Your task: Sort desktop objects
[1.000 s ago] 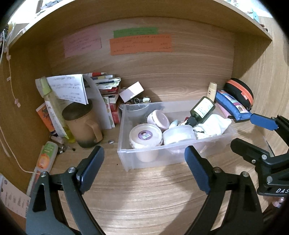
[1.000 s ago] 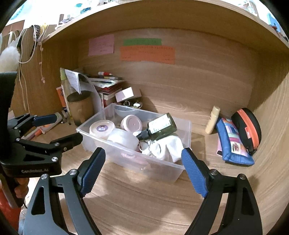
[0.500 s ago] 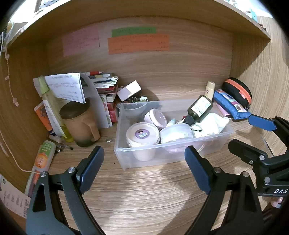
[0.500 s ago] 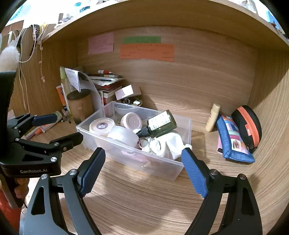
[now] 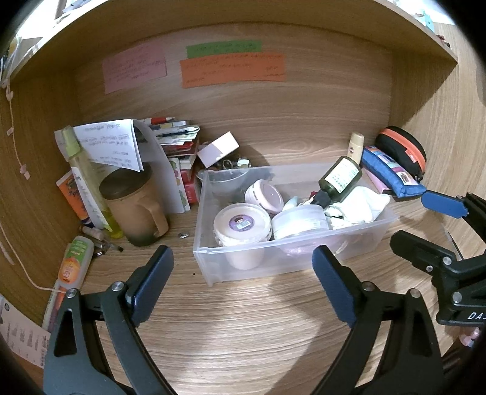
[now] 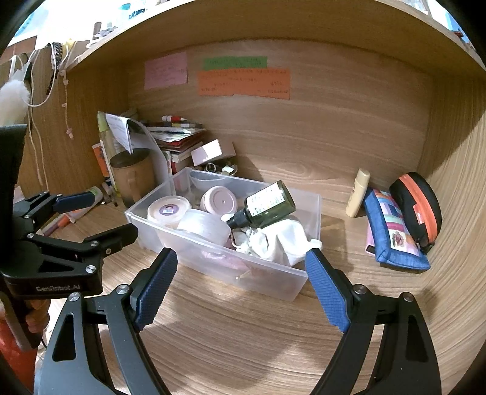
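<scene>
Both my left gripper [image 5: 240, 281] and right gripper [image 6: 241, 284] are spread wide and empty. The dark glass bottle [image 6: 268, 205] lies tilted in the clear bin [image 6: 299, 281] on soft cloth [image 6: 282, 241]. It looks smooth and breakable, so I would grip its body across the label.

Both wrist views face down-forward, near, sharing clear bin [image 5: 291, 261].

"GenRobot.AI" on left gripper [image 6: 100, 218]

Wooden desk alcove [image 5: 273, 334], shelf [image 6: 273, 27] overhead
</scene>
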Demonstrator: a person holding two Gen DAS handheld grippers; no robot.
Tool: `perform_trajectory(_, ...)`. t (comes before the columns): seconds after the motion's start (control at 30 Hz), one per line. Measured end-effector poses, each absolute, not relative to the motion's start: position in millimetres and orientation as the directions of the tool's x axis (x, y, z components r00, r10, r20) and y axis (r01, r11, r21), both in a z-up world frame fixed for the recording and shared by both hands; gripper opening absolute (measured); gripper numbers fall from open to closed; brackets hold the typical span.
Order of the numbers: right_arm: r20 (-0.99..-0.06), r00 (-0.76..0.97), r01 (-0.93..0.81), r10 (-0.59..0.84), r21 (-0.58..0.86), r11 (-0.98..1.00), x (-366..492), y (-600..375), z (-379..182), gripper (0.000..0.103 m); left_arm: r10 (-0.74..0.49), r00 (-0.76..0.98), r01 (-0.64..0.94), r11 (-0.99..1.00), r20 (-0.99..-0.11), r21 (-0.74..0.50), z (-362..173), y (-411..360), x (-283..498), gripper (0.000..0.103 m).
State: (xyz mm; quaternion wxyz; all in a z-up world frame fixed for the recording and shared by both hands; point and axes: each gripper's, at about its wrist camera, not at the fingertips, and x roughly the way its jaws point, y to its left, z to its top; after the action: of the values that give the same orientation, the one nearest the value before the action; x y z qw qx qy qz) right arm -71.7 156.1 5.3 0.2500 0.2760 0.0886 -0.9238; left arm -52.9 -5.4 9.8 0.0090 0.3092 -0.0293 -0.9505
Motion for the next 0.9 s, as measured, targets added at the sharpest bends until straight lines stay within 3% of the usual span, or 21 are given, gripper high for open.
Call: perform_trajectory(0.9,-0.555,-0.718,0.521,-0.419,-0.030,-0.853,-69.1,154.9,7.6,0.085,0.008,-0.802,-0.024,-1.000,-0.597,0.018,15.4,-9.1,-44.5,0.094)
